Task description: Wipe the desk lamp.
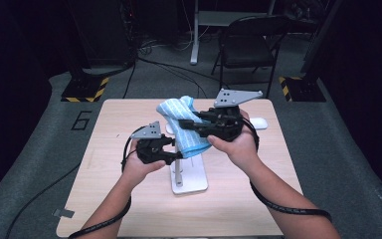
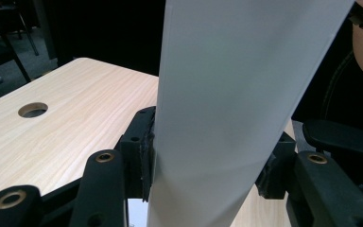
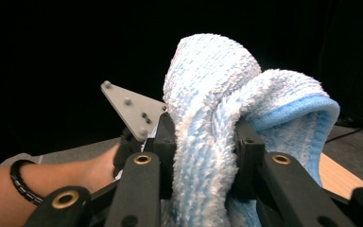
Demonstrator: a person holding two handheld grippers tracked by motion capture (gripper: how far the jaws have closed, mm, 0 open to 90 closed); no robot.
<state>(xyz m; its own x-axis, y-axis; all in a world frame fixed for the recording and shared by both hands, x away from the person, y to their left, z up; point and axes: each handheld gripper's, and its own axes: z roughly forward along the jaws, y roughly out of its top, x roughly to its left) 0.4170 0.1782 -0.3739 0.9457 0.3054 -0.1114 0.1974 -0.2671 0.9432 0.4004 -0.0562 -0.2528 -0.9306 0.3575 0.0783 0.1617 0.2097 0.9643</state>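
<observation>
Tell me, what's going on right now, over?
Left claw clamped on white stand post. Right claw gripping blue towel, held above the stand. Nothing in the way.

Black two-jaw left gripper (image 1: pixel 175 149) and right gripper (image 1: pixel 189 124) carry grey three-cornered screw-studded plates, brass-ringed pivots, trailing black cables; bare forearms, black beaded bracelet (image 3: pixel 21 182).

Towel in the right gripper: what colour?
Light blue with white stripes, clearest in the right gripper view.
</observation>
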